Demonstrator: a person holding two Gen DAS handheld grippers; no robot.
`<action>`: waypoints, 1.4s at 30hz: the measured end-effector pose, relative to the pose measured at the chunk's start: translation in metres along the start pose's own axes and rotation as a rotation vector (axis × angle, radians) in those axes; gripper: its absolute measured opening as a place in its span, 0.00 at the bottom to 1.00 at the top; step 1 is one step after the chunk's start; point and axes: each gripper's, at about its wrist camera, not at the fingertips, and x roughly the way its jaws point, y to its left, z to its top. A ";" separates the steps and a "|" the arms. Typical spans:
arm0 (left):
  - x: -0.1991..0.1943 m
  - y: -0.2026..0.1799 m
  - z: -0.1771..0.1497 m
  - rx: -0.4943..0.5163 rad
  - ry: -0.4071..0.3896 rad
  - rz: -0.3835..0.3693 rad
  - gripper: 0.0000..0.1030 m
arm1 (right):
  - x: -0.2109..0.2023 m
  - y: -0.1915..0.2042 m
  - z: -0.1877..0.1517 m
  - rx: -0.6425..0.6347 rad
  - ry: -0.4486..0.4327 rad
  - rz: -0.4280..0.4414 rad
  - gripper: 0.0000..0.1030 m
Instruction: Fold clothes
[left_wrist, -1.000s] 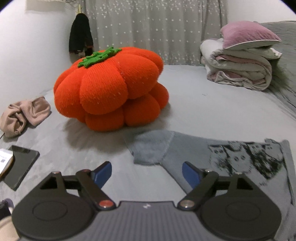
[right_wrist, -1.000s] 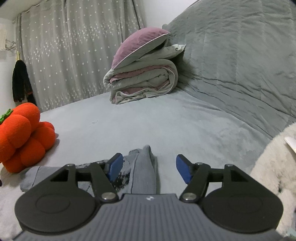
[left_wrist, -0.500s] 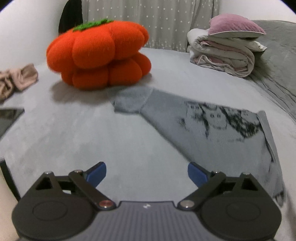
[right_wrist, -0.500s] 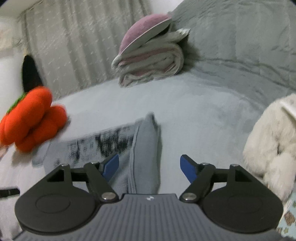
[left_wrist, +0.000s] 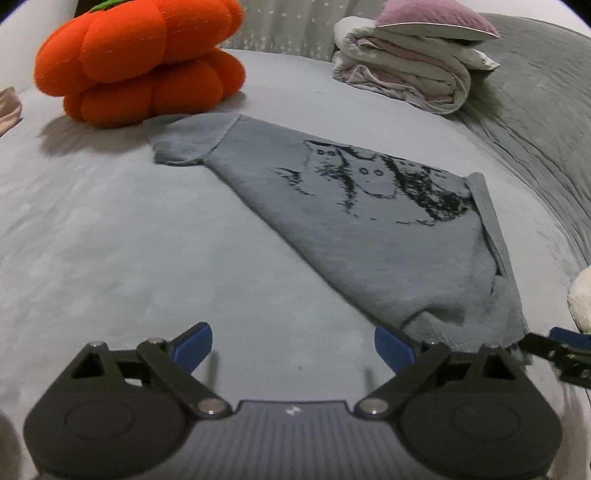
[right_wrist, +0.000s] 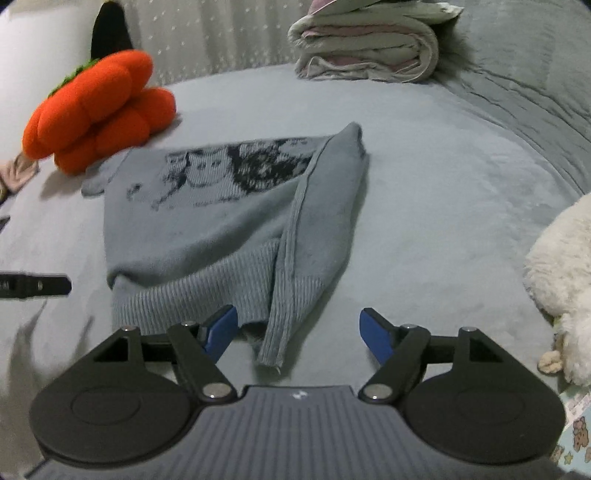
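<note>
My left hand-held gripper gaped empty and my right hand-held gripper was narrowing around nothing near the sweater hem, below the pumpkin pillow; pinching one layer could skew the fold.

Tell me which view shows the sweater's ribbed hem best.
The right wrist view: the ribbed hem lies near the lens, ribs clear. The left wrist view shows the sweater at an angle, its hem mostly hidden.

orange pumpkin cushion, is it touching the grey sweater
Cannot tell. In the left wrist view the pumpkin cushion sits just behind the sweater sleeve, with no clear gap or contact.
</note>
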 end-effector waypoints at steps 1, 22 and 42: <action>0.001 -0.003 -0.001 0.004 -0.001 -0.005 0.93 | 0.004 -0.001 -0.002 -0.003 0.015 -0.003 0.56; 0.003 -0.072 -0.039 0.152 -0.056 -0.117 0.92 | -0.033 -0.110 0.022 0.262 -0.165 -0.228 0.03; 0.001 -0.039 -0.013 0.019 -0.046 -0.034 0.91 | -0.035 -0.069 0.021 0.218 -0.099 -0.038 0.43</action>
